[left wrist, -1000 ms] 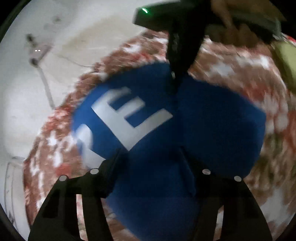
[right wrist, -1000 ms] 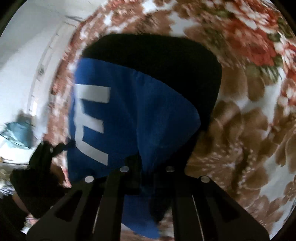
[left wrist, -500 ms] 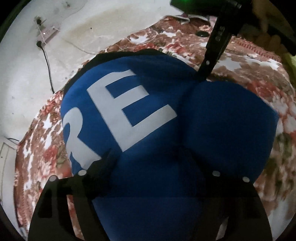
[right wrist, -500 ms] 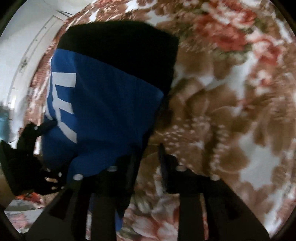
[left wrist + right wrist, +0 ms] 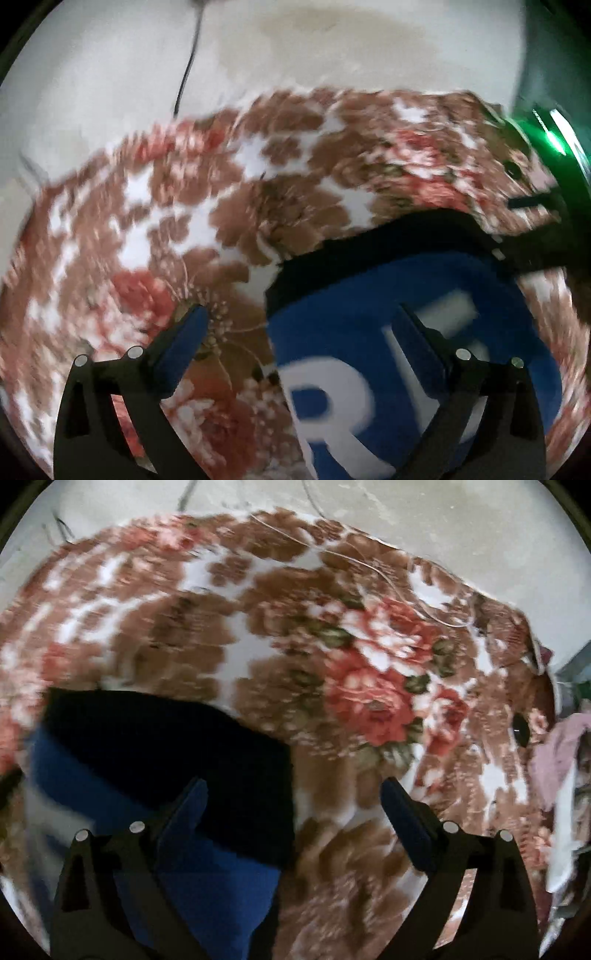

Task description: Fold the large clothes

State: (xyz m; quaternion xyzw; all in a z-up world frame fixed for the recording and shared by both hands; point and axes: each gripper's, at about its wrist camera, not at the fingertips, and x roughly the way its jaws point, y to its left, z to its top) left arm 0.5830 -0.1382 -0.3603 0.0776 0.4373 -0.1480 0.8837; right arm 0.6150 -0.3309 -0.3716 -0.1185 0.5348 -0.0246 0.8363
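Note:
A folded blue garment (image 5: pixel 369 317) with big white letters and a black band lies on the flowered blanket (image 5: pixel 184 221). My left gripper (image 5: pixel 299 321) hovers over its left edge, jaws opening wide, nothing pinched between them; the right finger is above the blue cloth. In the right wrist view the same garment (image 5: pixel 177 753) lies at the lower left. My right gripper (image 5: pixel 291 797) is over its right edge, jaws opening wide, pads clear of the cloth. The other gripper's black body with a green light (image 5: pixel 554 206) shows at the left wrist view's right edge.
The blanket (image 5: pixel 332 646) spreads over a pale floor (image 5: pixel 443 517). A black cable (image 5: pixel 186 70) runs across the floor (image 5: pixel 92 74) beyond it. A heap of other clothes (image 5: pixel 565 760) lies at the blanket's right edge. A thin thread (image 5: pixel 369 565) trails over the blanket.
Both grippers let go of the blue garment and opened wide. The left one swung off to the garment's left edge; the right one lifted and tilted up, so more blanket shows.

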